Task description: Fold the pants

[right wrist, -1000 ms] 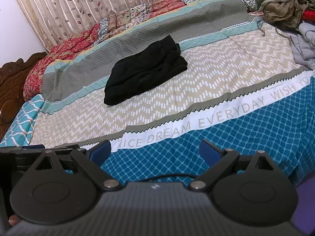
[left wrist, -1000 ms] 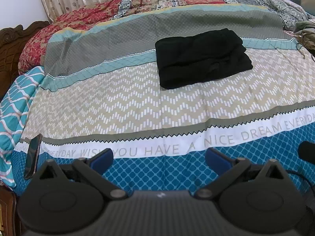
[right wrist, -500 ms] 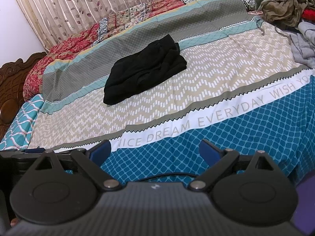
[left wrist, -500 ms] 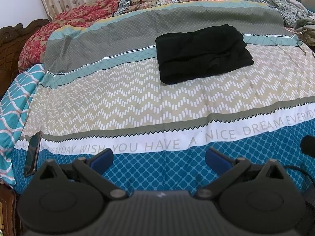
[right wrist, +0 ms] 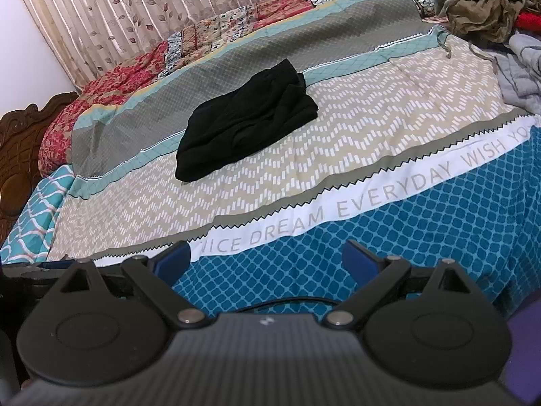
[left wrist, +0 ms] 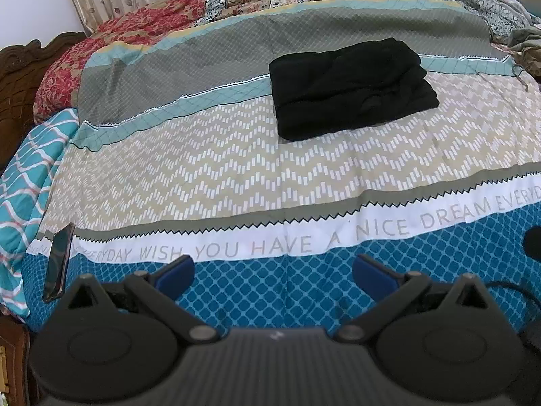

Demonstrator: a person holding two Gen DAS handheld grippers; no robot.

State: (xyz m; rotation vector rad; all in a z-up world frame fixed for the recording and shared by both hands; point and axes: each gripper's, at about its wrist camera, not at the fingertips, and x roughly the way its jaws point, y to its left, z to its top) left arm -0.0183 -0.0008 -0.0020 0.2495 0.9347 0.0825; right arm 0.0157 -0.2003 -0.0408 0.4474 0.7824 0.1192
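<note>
The black pants [left wrist: 351,88] lie folded into a compact rectangle on the patterned bedspread [left wrist: 236,169], far from both grippers; they also show in the right wrist view [right wrist: 247,121]. My left gripper [left wrist: 274,270] is open and empty, held over the blue front edge of the bed. My right gripper [right wrist: 267,260] is open and empty too, over the same front edge, to the right of the left one.
A dark phone [left wrist: 59,267] lies at the bed's front left edge. A pile of loose clothes [right wrist: 490,10] sits at the far right. A carved wooden headboard [right wrist: 20,155] is at the left, and curtains [right wrist: 135,17] hang behind the bed.
Both grippers have drawn slightly back and tilted, so the pants appear a little higher in view. The pants have not moved. Both grippers stay open.
</note>
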